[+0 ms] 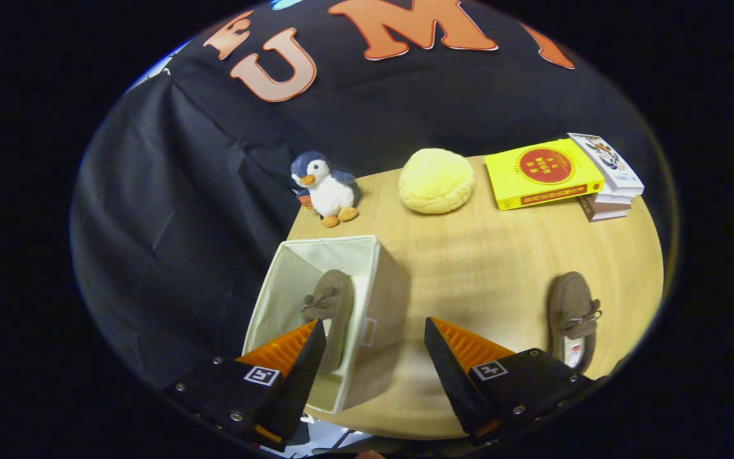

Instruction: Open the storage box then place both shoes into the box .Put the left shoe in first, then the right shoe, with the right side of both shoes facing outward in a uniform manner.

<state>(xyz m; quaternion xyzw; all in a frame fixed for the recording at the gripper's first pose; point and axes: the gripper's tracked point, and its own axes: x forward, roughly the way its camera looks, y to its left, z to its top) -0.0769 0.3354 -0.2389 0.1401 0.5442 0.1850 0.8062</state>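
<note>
A cream fabric storage box (380,280) stands open on the wooden table, just ahead of my left finger. One brown moccasin shoe (332,306) stands inside it, leaning against the box's right wall. The second brown shoe (572,315) lies flat on the table, off to the right beyond my right finger, its opening towards me. My gripper (374,335) is open and hovers above the box's right wall with nothing held between the fingers.
A plush penguin (325,188) sits at the table's far left corner. A round yellow cushion (436,180) lies at the far middle. A stack of books (561,172) with a yellow one on top is at the far right. Bare tabletop (469,268) lies between box and loose shoe.
</note>
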